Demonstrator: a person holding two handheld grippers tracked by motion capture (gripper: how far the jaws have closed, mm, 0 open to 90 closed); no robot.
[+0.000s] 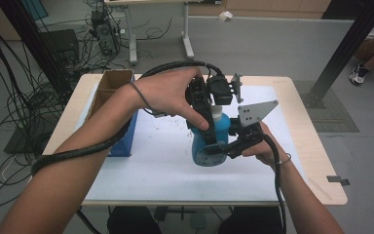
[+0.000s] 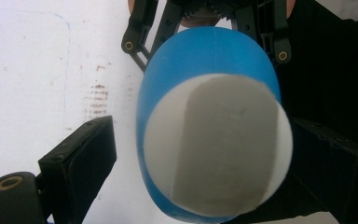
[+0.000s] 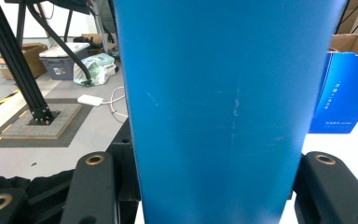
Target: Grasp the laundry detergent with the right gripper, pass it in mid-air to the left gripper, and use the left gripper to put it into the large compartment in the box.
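My right gripper's fingers (image 3: 98, 186) were clamped on the lower body of a blue bottle (image 1: 209, 141), one black jaw pressed to each flank of it, as the right gripper view showed the blue wall filling the space between them. The bottle stood upright on the white table (image 1: 141, 170), and from above my right gripper (image 1: 226, 146) came at it from the side, low down, with my right hand (image 1: 260, 146) behind it.

My left gripper (image 2: 205, 163) hung over the bottle's top, pointing down. In its own view the bottle's white cap (image 2: 219, 144) sat between the two jaws. The left-hand finger (image 2: 81, 163) stood clear of the cap with bare table showing in the gap; the other jaw lay close against the cap's far edge in shadow, and I could not tell whether it touched. The jaws were thus spread wider than the cap, gripping nothing. My left hand (image 1: 170, 95) wrapped the gripper's body from above.

Beyond my left fingers, well apart from the bottle, a blue carton (image 1: 121, 126) with open cardboard flaps stood on the table's edge.
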